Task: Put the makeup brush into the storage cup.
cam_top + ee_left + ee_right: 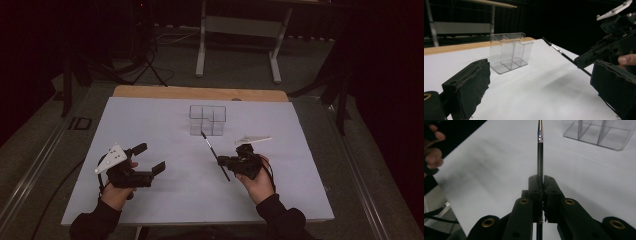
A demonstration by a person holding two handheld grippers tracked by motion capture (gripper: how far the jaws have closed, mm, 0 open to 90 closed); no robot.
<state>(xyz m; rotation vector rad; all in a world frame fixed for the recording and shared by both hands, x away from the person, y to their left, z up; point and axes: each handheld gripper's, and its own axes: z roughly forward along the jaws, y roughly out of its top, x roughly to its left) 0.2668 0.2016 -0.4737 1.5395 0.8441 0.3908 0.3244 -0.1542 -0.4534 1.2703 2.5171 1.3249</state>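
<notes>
Nearest the person, the left gripper (151,158) hangs low over the white table sheet (165,200) with its jaws spread wide and nothing between them; in the left gripper view its two black foam pads (471,87) stand far apart at either side, with bare sheet in the gap. The grey three-cornered plate (111,158) sits on top of it, and the person's left hand (117,192) wraps the body from behind.

Off to that gripper's right, at about the same depth, the right gripper (221,161) is clamped on a thin black makeup brush (215,155). In the right gripper view the jaws are pressed together on the brush handle (540,157), which runs straight out ahead of them past a silver ferrule toward the far side of the table. The right hand (257,180) holds it from behind, and a white plate (252,140) sits just beyond it.

From the high view the brush slants from near the person's side, through the jaws, up and away to its tip. From the left gripper view the bristle end (547,42) is lifted off the sheet.

Just beyond the brush tip stands a clear acrylic organiser (207,120) with several upright compartments, resting on the sheet ahead of both grippers. Whether the tip touches its front wall I cannot tell.

Farther still, past the table's wooden edge (200,93), a grey table frame (239,37) stands on the dark floor
</notes>
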